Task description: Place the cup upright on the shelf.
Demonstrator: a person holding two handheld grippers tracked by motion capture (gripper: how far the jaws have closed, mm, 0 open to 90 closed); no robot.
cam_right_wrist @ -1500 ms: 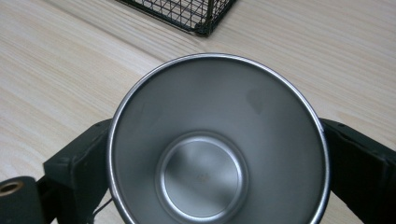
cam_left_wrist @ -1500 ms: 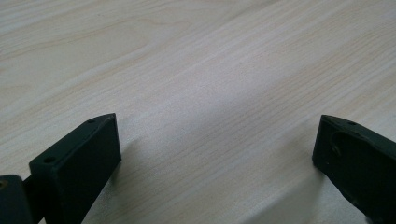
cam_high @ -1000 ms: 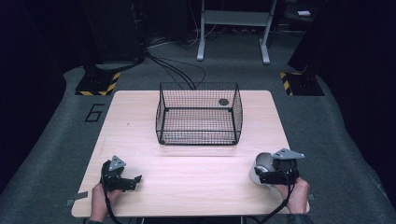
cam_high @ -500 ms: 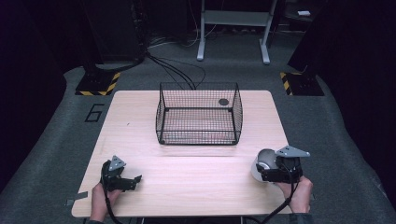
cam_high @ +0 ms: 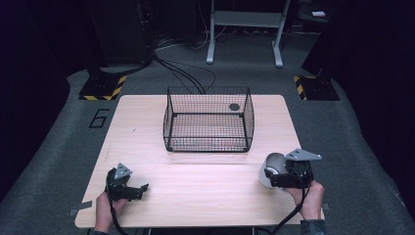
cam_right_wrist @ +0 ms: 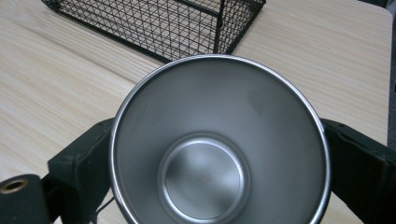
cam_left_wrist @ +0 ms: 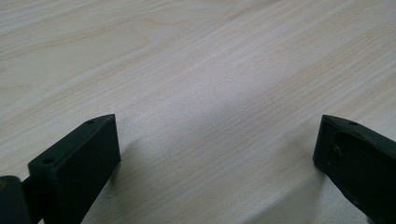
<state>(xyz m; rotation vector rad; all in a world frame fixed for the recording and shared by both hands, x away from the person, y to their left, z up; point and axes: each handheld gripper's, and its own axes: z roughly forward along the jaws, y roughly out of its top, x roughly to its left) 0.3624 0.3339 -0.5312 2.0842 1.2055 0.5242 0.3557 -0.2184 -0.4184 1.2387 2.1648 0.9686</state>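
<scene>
A stainless steel cup (cam_high: 272, 165) is clamped between the jaws of my right gripper (cam_high: 275, 176), just above the table's front right part. In the right gripper view the cup (cam_right_wrist: 205, 179) opens toward the camera and is empty, with one black jaw against each side of its wall. My right gripper (cam_right_wrist: 219, 149) is shut on it. My left gripper (cam_high: 140, 188) rests low at the front left. It is open (cam_left_wrist: 217, 140), with its jaws wide apart over bare wood.
A black wire basket (cam_high: 169, 122) stands at the middle back of the wooden table (cam_high: 205, 196), a small dark round thing (cam_high: 234, 106) in its far right corner. The basket's near corner (cam_right_wrist: 219, 23) lies just beyond the cup. Cables cross the floor behind.
My right gripper has risen a little with the cup and edged toward the basket. The left gripper has not moved.
</scene>
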